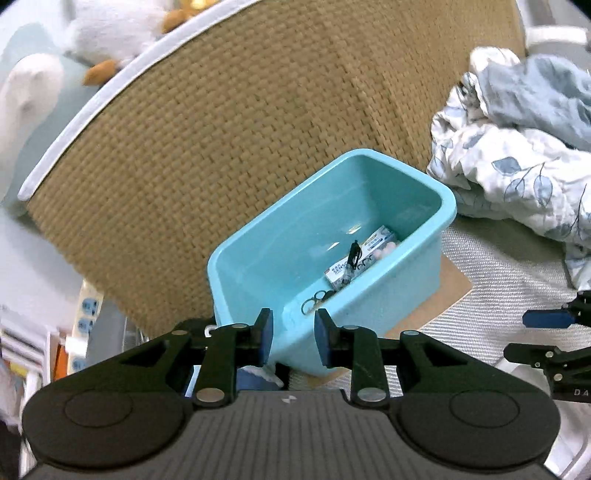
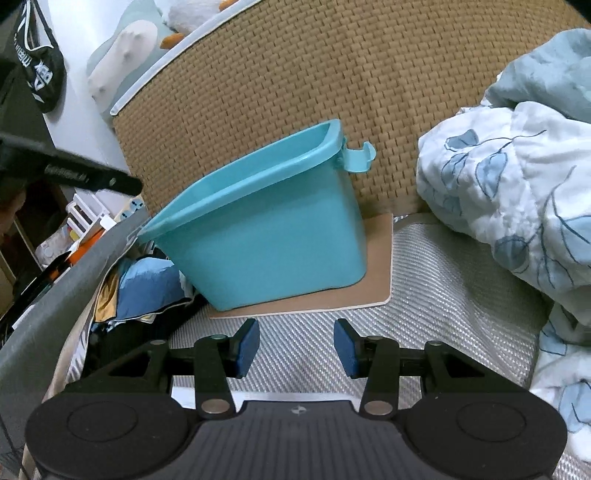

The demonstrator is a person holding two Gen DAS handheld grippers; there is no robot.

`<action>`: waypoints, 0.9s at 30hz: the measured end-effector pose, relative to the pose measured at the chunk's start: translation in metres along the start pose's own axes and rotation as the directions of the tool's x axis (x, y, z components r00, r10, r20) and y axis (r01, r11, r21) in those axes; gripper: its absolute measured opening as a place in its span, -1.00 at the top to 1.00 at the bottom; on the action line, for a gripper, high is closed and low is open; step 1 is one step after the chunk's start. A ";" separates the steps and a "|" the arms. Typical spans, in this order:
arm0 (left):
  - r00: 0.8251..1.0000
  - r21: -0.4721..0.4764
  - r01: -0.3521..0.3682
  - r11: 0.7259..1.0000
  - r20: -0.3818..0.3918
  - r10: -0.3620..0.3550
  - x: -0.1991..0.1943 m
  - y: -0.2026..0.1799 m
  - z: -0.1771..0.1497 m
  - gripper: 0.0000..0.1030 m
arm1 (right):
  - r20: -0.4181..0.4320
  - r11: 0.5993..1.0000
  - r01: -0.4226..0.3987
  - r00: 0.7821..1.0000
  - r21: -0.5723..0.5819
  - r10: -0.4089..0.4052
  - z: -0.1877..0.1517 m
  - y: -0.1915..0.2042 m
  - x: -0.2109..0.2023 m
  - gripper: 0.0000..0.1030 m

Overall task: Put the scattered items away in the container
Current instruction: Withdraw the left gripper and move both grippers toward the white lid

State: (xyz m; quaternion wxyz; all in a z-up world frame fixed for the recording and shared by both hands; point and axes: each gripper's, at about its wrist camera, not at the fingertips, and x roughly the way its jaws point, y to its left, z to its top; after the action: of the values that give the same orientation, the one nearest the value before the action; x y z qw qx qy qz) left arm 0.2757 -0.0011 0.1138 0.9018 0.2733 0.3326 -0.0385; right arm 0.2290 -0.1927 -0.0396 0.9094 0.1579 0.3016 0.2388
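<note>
The turquoise plastic container stands on a thin tan board that lies on a silvery woven mat, with a brown woven panel rising just behind it. From the left wrist camera its inside is visible: a small printed box rests on the floor of the container near one long wall, a black pen lies tilted across that box, and a small pair of scissors sits in the near corner. In the right wrist view a small hook-shaped clip of the same turquoise juts from the far end of the container's rim. The left gripper hovers over the near corner of the container with its blue pads a short way apart and nothing between them. The right gripper is over the mat in front of the board, clear of the container, its pads spread wider and likewise empty; part of it also shows at the right edge of the left camera's view. A rumpled white quilt with blue leaf print is heaped to the right of the container, and crumpled blue and yellow fabric is wedged by its left base. White plush toys sit beyond the panel's pale edge.
</note>
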 end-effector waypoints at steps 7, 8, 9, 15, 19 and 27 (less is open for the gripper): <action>0.998 -0.097 -0.017 0.995 0.053 0.022 -0.027 -0.009 -0.034 0.21 | 0.007 1.000 0.017 1.000 -0.018 -0.017 -0.019 0.007 -0.014 0.05; 0.998 -0.115 -0.016 0.993 0.061 0.023 -0.031 -0.009 -0.040 0.17 | 0.007 0.999 0.018 1.000 -0.038 -0.017 -0.022 0.010 -0.014 0.05; 0.997 -0.140 -0.014 0.990 0.069 0.023 -0.034 -0.009 -0.047 0.13 | 0.012 0.998 0.024 1.000 -0.065 -0.023 -0.024 0.013 -0.015 0.05; 0.997 -0.230 -0.007 0.973 0.078 0.025 -0.042 -0.014 -0.097 0.10 | 0.013 0.996 0.040 0.999 -0.081 -0.039 -0.033 0.012 -0.016 0.05; 0.997 -0.267 -0.009 0.964 0.074 0.030 -0.041 -0.019 -0.124 0.10 | 0.006 0.995 0.058 0.998 -0.078 -0.058 -0.037 0.006 -0.021 0.05; 0.992 -0.348 0.014 0.937 0.120 0.029 -0.050 -0.030 -0.158 -0.07 | 0.016 0.995 0.037 0.999 -0.090 -0.036 -0.046 0.010 -0.041 0.05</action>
State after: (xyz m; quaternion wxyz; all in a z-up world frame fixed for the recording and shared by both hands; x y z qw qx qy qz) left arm 0.1380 0.0499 0.0307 0.9548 0.1079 0.2768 0.0077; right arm 0.1683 -0.1998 -0.0512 0.9219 0.1128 0.2870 0.2345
